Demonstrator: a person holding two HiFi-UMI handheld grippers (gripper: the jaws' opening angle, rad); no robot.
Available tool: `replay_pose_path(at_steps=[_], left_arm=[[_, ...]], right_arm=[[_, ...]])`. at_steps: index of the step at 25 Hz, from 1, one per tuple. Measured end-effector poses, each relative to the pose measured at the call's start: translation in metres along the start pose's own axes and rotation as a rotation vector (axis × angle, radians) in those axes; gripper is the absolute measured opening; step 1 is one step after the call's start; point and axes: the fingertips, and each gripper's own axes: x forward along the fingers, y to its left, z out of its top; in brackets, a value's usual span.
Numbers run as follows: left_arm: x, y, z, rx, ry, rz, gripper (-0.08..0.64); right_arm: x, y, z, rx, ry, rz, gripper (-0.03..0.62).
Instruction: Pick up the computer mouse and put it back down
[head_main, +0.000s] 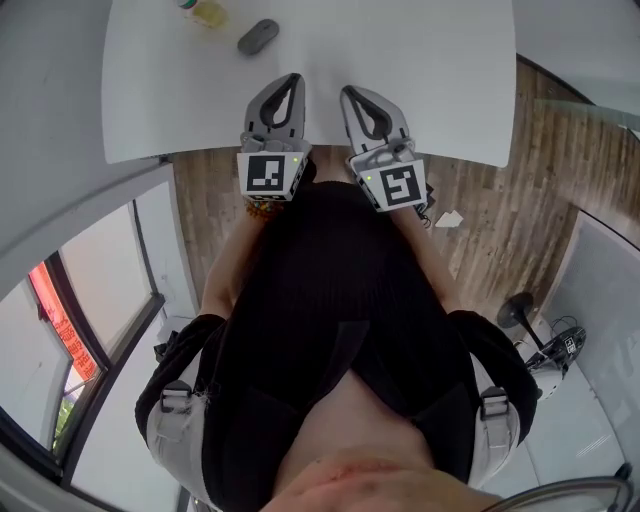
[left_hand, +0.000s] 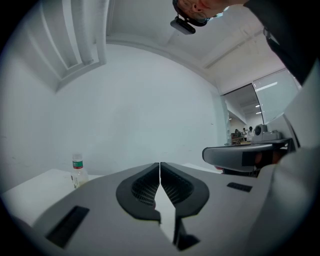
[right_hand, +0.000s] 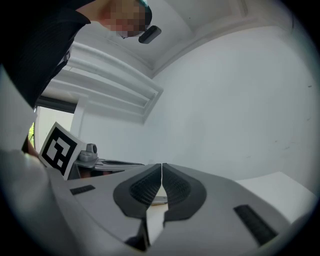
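Mouse (head_main: 258, 36): grey, lying flat on the white table (head_main: 430, 80), untouched.

Left gripper (head_main: 289, 80): on the near side of the mouse, well apart from it. Jaws pressed together, nothing between them.

Right gripper (head_main: 353, 94): also near side of the mouse, further right. Jaws together, empty.

Both are held level, side by side, close to the person's body.

Risks, as judged:
- Jaws are closed. Arriving at the mouse that way would shove it rather than straddle it, so they need to open first.
- A level approach meets a low, rounded shell side-on, and it is likely to skate across the smooth top.
- Bottle (head_main: 205, 12) stands just left of the mouse. A wide jaw or a sideways sweep could tip it.
- The curved, slick shell may squirt out of a pinch placed too high.

Surface and room:
- Under the mouse, a plain matte white top, otherwise bare.
- Nearer than the mouse, past the table edge, a wood-plank floor (head_main: 510, 230) with a paper scrap (head_main: 449, 218).
- Beyond the mouse, a blank white wall (left_hand: 150, 110).
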Motion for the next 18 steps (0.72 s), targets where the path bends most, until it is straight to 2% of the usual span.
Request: replay_pose_path(at_steps=[4,13,16,18], left_arm=[[0.008,0.031,-0.022,0.034,0.031,-0.060,0.015],[0.020,0.113,-0.082,0.115,0.131,-0.038,0.018],[0.026,0.129,-0.103,0.155,0.185,-0.061,0.076],[0.031,0.139,-0.117,0.141,0.219,-0.076,0.092]], right_arm=[[0.020,0.015,-0.013,-0.031,0.029,-0.045,0.029],[0.060,0.041,-0.028,-0.050,0.059,-0.045,0.029],[0.068,0.045,-0.031,-0.050,0.066,-0.070,0.029],[0.071,0.046,-0.035,-0.050,0.072,-0.090,0.029]])
